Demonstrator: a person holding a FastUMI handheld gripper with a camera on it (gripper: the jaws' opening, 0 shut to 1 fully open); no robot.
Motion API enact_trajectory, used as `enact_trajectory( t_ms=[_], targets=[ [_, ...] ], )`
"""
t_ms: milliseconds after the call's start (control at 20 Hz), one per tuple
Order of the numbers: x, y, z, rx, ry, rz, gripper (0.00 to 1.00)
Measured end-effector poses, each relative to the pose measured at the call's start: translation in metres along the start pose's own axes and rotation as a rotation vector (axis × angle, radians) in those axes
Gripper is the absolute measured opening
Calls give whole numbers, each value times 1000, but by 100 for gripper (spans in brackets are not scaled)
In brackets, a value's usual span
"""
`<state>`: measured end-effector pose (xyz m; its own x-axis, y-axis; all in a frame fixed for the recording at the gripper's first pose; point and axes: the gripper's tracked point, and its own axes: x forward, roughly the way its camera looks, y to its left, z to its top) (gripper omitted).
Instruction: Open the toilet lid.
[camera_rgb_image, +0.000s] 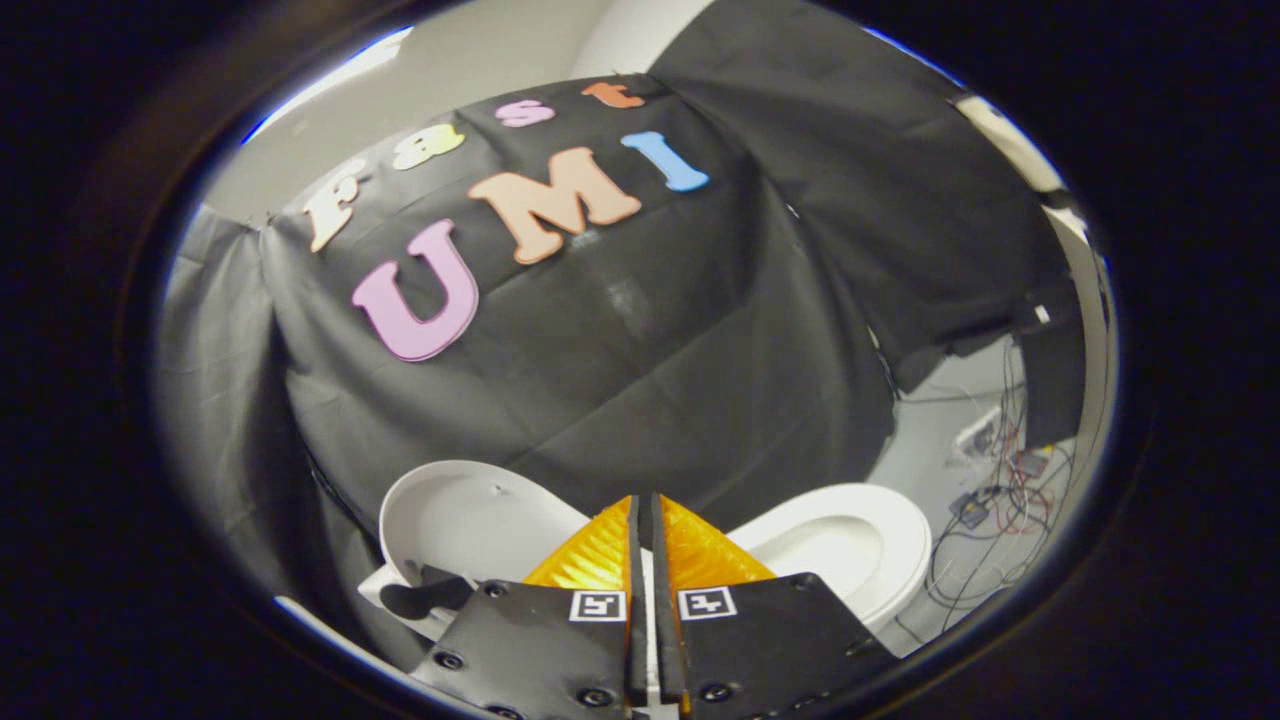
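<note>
The white toilet lid (470, 520) stands raised, leaning back against the black cloth wall, beyond and left of my fingers. The white seat and bowl (850, 545) lie open beyond and right of them. My gripper (645, 510) is shut, its two orange fingers (600, 555) pressed together with nothing between them. It hovers above the toilet, between lid and bowl, touching neither. The black hinge area (425, 595) shows at the foot of the lid, left of the fingers.
Black cloth (620, 350) drapes the wall right behind the toilet. On the pale floor to the right of the bowl lie tangled cables and small electronic boxes (990, 490).
</note>
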<state>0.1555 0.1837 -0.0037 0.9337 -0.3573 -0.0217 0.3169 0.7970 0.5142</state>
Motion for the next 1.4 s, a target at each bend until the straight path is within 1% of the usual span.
enact_trajectory(
  t_ms=[150, 250, 450, 600, 850, 950, 1150, 1400],
  targets=[
    [11, 34, 23, -66, -19, 48, 5],
    [16, 59, 27, -120, -19, 88, 5],
    [23, 127, 26, -237, -6, 208, 5],
    [24, 178, 10, -333, 18, 294, 5],
    [26, 249, -26, -474, 86, 410, 5],
    [23, 268, -41, -519, 111, 439, 5],
    [4, 283, -68, -562, 151, 491, 5],
    [-4, 282, -98, -594, 201, 501, 5]
  ],
)
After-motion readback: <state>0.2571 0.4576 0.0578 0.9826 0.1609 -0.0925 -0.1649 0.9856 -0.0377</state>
